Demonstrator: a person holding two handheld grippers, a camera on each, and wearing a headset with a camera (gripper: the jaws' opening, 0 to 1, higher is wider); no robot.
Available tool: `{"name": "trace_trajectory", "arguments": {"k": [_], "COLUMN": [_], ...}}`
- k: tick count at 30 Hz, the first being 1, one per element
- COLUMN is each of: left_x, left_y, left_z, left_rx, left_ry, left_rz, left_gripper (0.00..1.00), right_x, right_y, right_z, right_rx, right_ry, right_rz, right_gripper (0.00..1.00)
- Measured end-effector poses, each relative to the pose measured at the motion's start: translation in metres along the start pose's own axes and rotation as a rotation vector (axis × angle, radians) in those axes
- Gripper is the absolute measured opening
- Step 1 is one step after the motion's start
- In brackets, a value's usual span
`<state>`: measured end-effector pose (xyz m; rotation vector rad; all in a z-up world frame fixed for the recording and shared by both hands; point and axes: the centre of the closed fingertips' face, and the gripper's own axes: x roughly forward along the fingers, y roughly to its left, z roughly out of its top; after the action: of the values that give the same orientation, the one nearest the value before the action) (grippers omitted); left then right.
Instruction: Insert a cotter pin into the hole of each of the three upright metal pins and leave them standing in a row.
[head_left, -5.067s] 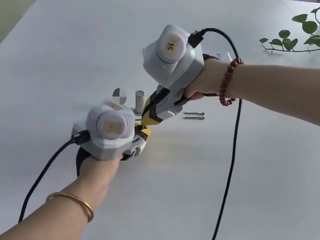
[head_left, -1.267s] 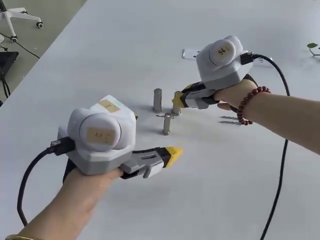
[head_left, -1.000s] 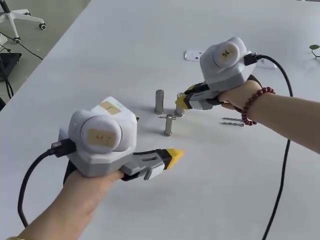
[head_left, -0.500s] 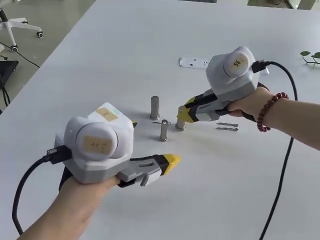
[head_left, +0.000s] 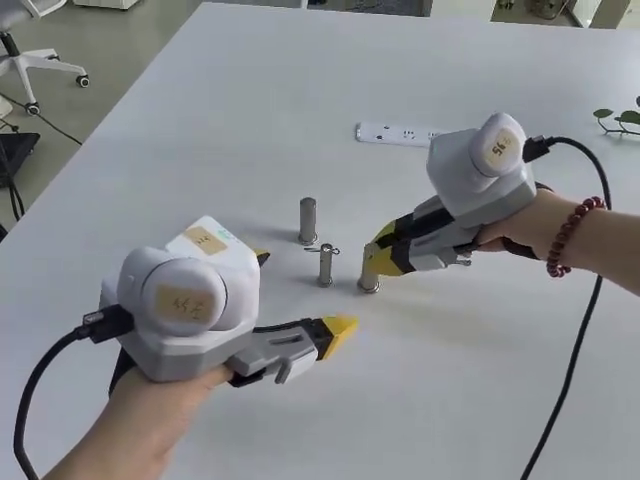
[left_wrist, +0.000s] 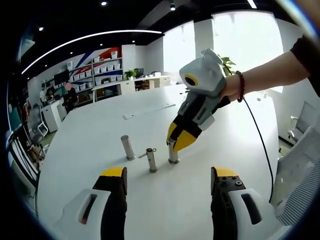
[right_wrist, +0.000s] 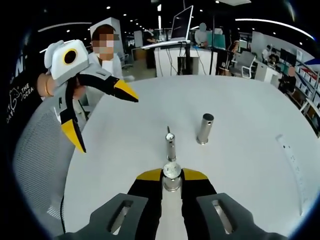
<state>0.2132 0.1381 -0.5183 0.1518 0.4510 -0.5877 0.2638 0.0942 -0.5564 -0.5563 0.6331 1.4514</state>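
Three upright metal pins stand mid-table. The far pin (head_left: 308, 220) (left_wrist: 128, 147) (right_wrist: 204, 128) is bare. Through the middle pin (head_left: 325, 265) (left_wrist: 151, 160) (right_wrist: 170, 145) runs a cotter pin (head_left: 318, 248). My right gripper (head_left: 378, 255) (right_wrist: 171, 175) is shut on the third pin (head_left: 369, 272) (left_wrist: 173, 151) (right_wrist: 171, 181), which stands on the table right of the middle one. My left gripper (head_left: 300, 291) (left_wrist: 169, 175) hovers open nearer me, nothing between its jaws, pointing toward the pins.
A white power strip (head_left: 395, 133) lies farther back on the white table (head_left: 250, 110). Green plant leaves (head_left: 620, 118) reach in at the far right edge. The right gripper's black cable (head_left: 575, 340) trails over the table's right side. An office chair (head_left: 25, 30) stands on the floor at left.
The right gripper, shut on the third pin, has carried it from beside the far pin to a spot right of the middle pin, nearer me. The left gripper stays open.
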Motion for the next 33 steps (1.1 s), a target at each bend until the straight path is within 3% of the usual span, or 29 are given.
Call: {"name": "trace_trajectory", "arguments": {"k": [6,14,33], "left_x": [-0.003,-0.007,-0.009], "left_y": [-0.002,-0.003,-0.005], "left_z": [0.000,-0.001,-0.007], "left_rx": [0.002,0.004,-0.007], "left_ry": [-0.005,-0.007,0.001], "left_rz": [0.001,0.003,0.000], "left_gripper": [0.67,0.67,0.66], "right_x": [0.003,0.005,0.004], "right_y": [0.013,0.020,0.022], "right_z": [0.001,-0.001,-0.005], "right_rx": [-0.023,-0.038,-0.067], "right_ry": [0.003,0.001,0.020], "right_rz": [0.027,0.040,0.041], "right_gripper": [0.08,0.08,0.09]}}
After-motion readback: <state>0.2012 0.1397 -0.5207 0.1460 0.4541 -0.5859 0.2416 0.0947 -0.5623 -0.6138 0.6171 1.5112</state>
